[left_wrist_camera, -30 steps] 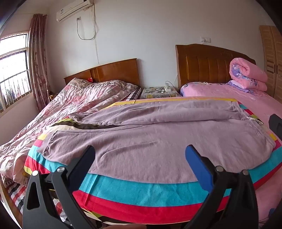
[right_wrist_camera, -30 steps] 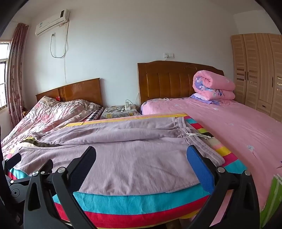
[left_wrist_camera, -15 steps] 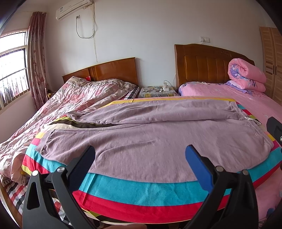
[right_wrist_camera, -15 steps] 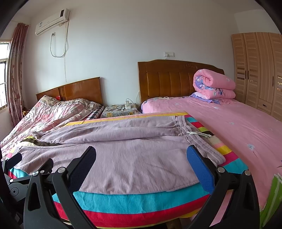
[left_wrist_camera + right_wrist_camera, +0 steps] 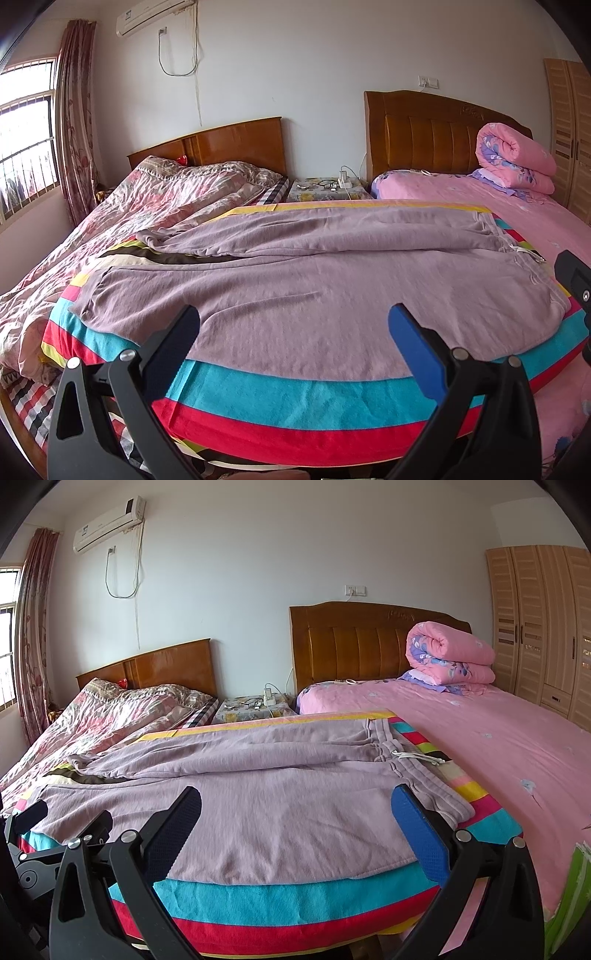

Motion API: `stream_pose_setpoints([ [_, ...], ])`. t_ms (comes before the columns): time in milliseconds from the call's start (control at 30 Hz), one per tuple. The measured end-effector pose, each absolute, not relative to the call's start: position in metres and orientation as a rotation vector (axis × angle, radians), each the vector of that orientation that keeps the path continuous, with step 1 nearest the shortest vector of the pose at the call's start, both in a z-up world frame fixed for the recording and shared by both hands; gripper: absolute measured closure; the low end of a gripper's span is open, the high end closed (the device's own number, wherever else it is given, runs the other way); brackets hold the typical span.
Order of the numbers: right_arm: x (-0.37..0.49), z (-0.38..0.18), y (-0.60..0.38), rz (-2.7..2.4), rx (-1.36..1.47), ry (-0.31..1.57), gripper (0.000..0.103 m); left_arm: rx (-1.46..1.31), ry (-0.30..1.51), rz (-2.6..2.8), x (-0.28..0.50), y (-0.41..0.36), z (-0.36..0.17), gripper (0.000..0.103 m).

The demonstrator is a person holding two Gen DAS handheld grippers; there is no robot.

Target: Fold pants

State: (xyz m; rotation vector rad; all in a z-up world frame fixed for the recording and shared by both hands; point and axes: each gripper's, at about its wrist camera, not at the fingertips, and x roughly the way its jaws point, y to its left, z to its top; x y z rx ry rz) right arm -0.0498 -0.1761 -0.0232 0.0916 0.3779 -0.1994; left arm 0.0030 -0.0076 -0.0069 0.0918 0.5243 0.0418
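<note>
Pants (image 5: 314, 280) flat, near hem exposed

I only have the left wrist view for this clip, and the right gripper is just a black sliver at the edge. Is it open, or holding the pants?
Observer: Open. The right gripper has its jaws spread wide with nothing between them, over the near edge of the pants.
Reviewer: Which end of the pants is it nearest?
Observer: The waistband end. Its blue finger shows just in front of the waistband's near corner.
</note>
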Motion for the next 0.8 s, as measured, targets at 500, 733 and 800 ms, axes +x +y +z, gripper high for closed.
stream_pose_setpoints([
  [500,-0.0459,-0.0288,-0.1749,-0.188,0.094,0.406,0.004,0.074,0.556,0.024,0.0093,-0.0045,-0.0126,0.001],
  [733,-0.0449,-0.0285,-0.1734,-0.187,0.096,0.407,0.004,0.072,0.559,0.022,0.0097,-0.0041,-0.0130,0.001],
  [800,-0.0451,-0.0287,-0.1735,-0.187,0.097,0.407,0.004,0.071,0.560,0.022,0.0096,-0.0040,-0.0131,0.001],
])
